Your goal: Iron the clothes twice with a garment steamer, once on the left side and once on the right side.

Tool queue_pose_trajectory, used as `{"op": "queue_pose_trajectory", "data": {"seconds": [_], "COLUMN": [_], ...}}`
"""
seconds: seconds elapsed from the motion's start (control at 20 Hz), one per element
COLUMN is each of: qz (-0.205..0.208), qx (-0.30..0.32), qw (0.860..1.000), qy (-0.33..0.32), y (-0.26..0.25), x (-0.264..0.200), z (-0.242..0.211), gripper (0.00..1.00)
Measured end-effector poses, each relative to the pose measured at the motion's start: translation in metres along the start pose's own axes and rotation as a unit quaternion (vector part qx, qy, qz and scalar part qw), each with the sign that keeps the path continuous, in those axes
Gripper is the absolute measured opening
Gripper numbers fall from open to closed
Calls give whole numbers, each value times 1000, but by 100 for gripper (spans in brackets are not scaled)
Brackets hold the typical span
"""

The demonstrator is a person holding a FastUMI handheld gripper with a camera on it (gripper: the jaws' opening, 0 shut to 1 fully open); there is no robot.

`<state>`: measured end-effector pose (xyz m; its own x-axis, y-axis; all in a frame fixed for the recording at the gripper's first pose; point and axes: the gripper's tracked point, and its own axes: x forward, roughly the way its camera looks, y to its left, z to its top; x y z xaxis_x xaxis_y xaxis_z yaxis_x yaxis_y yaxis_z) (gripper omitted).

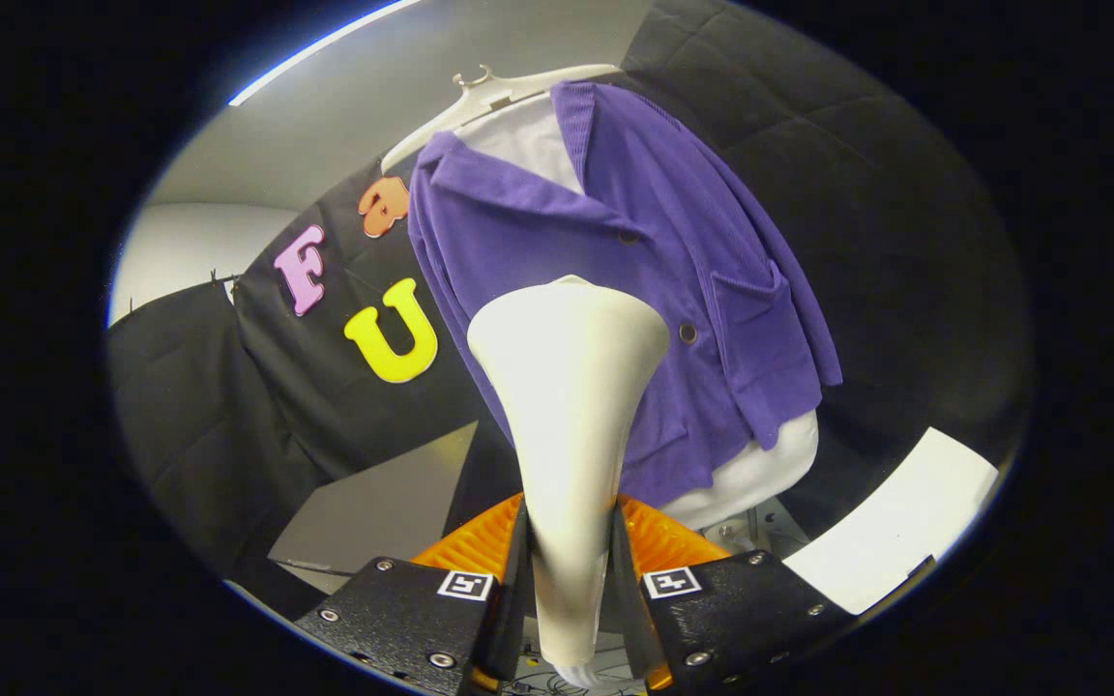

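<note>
The gripper (569,570) points forward and upward, its jaws closed on the narrow neck of a cream-white, cone-shaped plastic garment steamer (567,406), one finger pressing each side. The steamer's broad head rises ahead of the fingers and overlaps the front of a purple corduroy jacket (702,290). The jacket hangs tilted on a white plastic hanger (489,97) over a white inner garment (760,474), against the black cloth wall (886,222).

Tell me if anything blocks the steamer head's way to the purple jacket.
Nothing visible does. The gripper is shut on the steamer, whose wide head points at the purple jacket on its hanger, with only open air between them.
</note>
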<state>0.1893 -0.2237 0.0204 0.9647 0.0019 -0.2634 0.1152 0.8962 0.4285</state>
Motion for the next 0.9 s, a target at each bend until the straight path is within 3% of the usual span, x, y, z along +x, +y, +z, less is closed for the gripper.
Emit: {"op": "queue_pose_trajectory", "data": {"seconds": [0.35,0.9], "qz": [-5,-6], "qx": [-15,27], "qw": [993,975], "qy": [-120,-218], "y": [2,7], "x": [-12,5], "z": [114,204], "gripper": [42,42]}}
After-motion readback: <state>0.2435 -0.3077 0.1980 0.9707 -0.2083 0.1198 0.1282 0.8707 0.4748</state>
